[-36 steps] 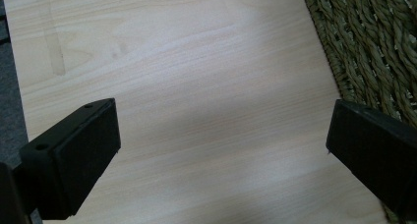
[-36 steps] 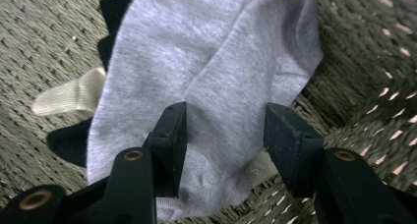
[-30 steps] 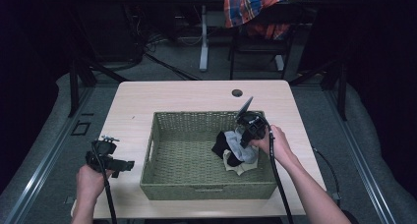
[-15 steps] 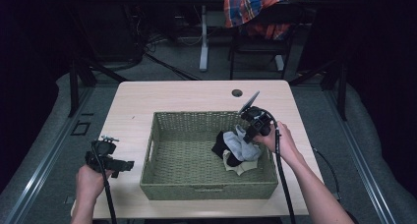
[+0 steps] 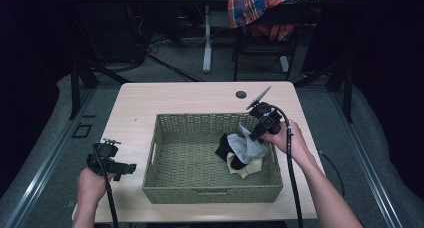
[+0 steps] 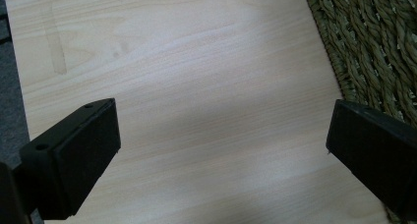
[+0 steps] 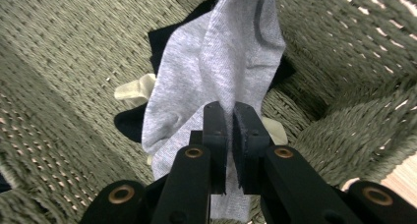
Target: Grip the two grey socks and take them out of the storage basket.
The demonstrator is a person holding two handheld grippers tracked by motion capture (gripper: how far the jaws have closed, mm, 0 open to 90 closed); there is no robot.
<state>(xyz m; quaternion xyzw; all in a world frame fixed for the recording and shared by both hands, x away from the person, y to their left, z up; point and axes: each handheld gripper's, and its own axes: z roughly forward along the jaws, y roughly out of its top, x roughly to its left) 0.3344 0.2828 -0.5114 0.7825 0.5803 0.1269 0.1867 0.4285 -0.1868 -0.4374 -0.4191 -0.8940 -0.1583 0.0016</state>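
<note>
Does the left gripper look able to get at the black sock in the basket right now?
Probably yes. The left gripper is open over the table beside the basket, whose top is open. But the grey sock, pinched by the right gripper, hangs over the black sock.

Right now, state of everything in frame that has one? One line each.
Left gripper: open, hanging over bare table beside the basket, holding nothing.
Right gripper: fingers shut on the grey sock, inside the basket.
Grey sock: pinched and lifted, draped over the other socks.
Black sock: lying loose on the basket floor.
Cream sock: lying loose, partly under the others.
Wicker basket: upright on the table, open-topped.
</note>
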